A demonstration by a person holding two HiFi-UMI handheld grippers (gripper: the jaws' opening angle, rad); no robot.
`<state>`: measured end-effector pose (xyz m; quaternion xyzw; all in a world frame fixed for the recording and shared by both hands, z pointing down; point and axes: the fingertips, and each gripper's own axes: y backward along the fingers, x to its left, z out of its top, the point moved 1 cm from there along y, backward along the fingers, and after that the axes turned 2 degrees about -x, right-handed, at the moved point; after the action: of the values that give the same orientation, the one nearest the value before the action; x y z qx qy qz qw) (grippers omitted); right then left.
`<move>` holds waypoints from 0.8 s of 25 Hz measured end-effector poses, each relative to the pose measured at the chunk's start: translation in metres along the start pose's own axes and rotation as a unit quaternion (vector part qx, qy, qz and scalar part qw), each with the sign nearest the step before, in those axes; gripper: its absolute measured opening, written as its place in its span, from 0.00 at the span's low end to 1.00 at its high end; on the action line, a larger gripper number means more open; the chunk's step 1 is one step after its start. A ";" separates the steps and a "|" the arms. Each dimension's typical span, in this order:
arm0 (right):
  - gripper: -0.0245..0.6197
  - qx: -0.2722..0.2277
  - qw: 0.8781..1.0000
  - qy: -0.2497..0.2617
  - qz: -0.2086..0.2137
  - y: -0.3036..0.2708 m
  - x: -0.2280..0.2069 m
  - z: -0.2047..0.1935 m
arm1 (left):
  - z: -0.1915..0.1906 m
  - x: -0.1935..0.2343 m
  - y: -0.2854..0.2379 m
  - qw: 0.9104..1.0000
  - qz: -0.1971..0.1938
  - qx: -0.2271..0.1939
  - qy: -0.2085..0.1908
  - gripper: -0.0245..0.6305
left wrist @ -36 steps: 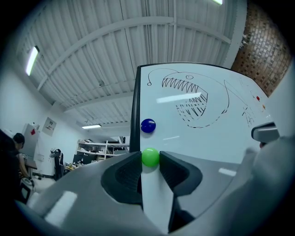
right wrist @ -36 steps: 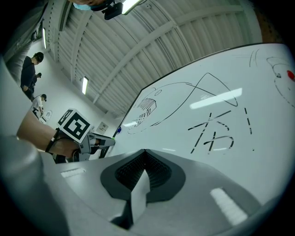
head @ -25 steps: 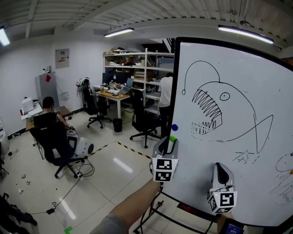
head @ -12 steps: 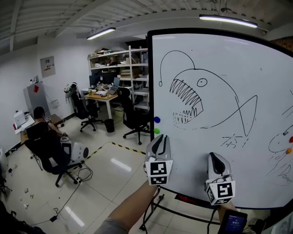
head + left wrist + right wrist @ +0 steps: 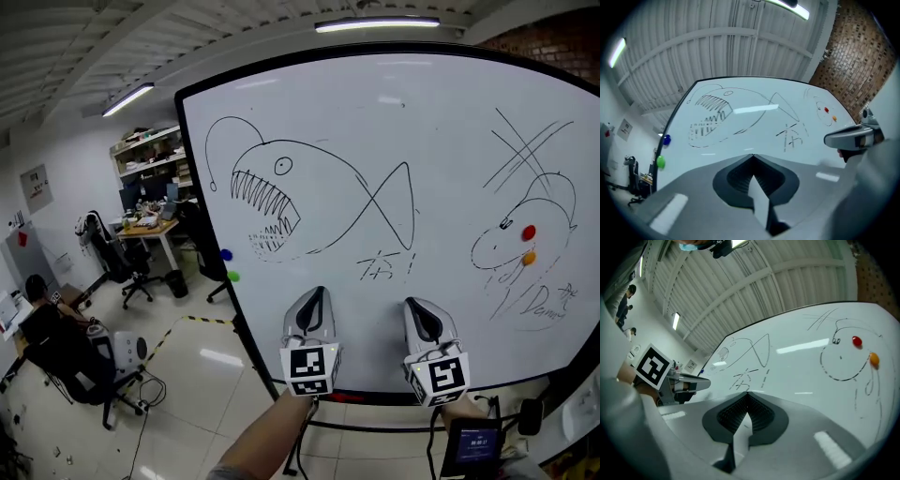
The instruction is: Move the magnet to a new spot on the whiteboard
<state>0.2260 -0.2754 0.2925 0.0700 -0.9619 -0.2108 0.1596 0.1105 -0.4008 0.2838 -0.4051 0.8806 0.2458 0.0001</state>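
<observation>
Whiteboard (image 5: 394,122): upright; glossy white face in a dark frame, ceiling lights mirrored in it; marker drawings were borne, a toothed fish (image 5: 281,202) toward the left edge.

Magnets: four small round buttons, smooth, seemingly plastic-capped; the blue magnet (image 5: 225,254) and green magnet (image 5: 232,277) were stuck close together at the left edge, blue uppermost; the red magnet (image 5: 529,232) and orange magnet (image 5: 529,257) were set likewise inside a sketch near the right edge; which one the task meant could not be told; none was gripped.

Left gripper (image 5: 315,292): grey moulded shell, dark ribbed pads; its jaws had just been closing and were met tip to tip, nothing between them; it was held before the bottom edge, well apart from every magnet.

Right gripper (image 5: 416,304): same make; jaws together, empty; it was carried beside the left and tilted up at the whiteboard; both were judged to be kept raised for reach, no pick being yet begun.
</observation>
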 end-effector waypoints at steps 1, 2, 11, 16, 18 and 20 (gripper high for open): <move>0.05 0.000 1.000 0.003 -0.006 0.006 -0.011 0.001 | 0.000 -0.014 -0.003 1.000 -0.009 0.001 0.004 0.04; 0.05 0.001 1.000 0.006 -0.012 0.013 -0.021 0.001 | 0.001 -0.029 -0.005 1.000 -0.018 0.003 0.008 0.04; 0.05 0.014 0.997 0.025 -0.077 0.078 -0.120 0.013 | 0.012 -0.159 -0.029 0.995 -0.090 0.008 0.035 0.04; 0.05 0.013 0.994 0.031 -0.101 0.106 -0.169 0.018 | 0.026 -0.212 -0.040 0.994 -0.106 0.003 0.039 0.04; 0.05 0.012 0.994 0.028 -0.109 0.116 -0.185 0.020 | 0.030 -0.230 -0.044 0.993 -0.110 0.001 0.036 0.04; 0.05 0.012 0.993 0.036 -0.113 0.125 -0.200 0.021 | 0.035 -0.248 -0.048 0.993 -0.114 -0.001 0.034 0.04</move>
<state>0.3981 -0.1147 0.2727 0.1881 -0.9440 -0.2129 0.1680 0.3039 -0.2353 0.2822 -0.5113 0.8278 0.2310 -0.0026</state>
